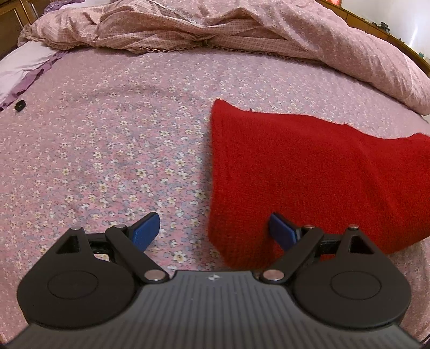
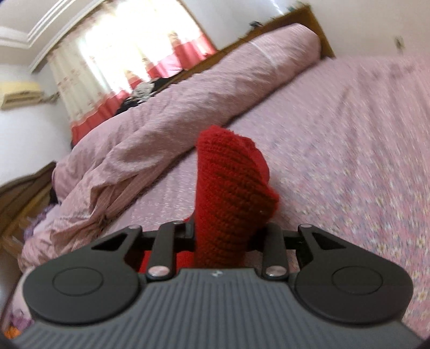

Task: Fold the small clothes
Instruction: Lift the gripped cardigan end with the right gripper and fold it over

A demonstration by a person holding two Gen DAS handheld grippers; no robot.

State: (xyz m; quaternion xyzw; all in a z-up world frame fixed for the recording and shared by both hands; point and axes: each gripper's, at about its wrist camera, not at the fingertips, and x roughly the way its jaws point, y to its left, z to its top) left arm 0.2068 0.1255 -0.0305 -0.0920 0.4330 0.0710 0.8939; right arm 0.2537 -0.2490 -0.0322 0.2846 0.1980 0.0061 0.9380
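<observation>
1. Ribbed grey plastic forms the body of the left gripper [image 1: 215, 232], nearest the left wrist camera; its black linkage arms end in blue pads [image 1: 146, 231] that stand wide apart with nothing pressed between them.
2. One blue pad lies over the near edge of the red knit cloth [image 1: 295, 171]; the other hangs above the bedsheet [image 1: 107, 150] beside that cloth. Whether the pad touches the cloth cannot be told.
3. From the left wrist the red knit cloth is a fuzzy, flat sheet spread on the bedsheet, with a straight left edge running away from the gripper and its long axis stretching rightward toward the frame edge.
4. Past the red knit cloth lies a rumpled pink quilt [image 1: 295, 40], soft and creased, with a frilled hem.
5. Left of the red knit cloth, well apart, a small black object [image 1: 20, 105] sits on the flowered sheet near a lilac pillow [image 1: 18, 69].
6. The right gripper [image 2: 223, 236] is clamped on the red knit cloth [image 2: 231, 193], which rises as a bunched, ribbed fold pointing away from the camera, above the sheet.
7. Behind that fold, the quilt, a wooden bed frame [image 2: 309, 24] and red-hemmed curtains [image 2: 129, 59] show, blurred.
</observation>
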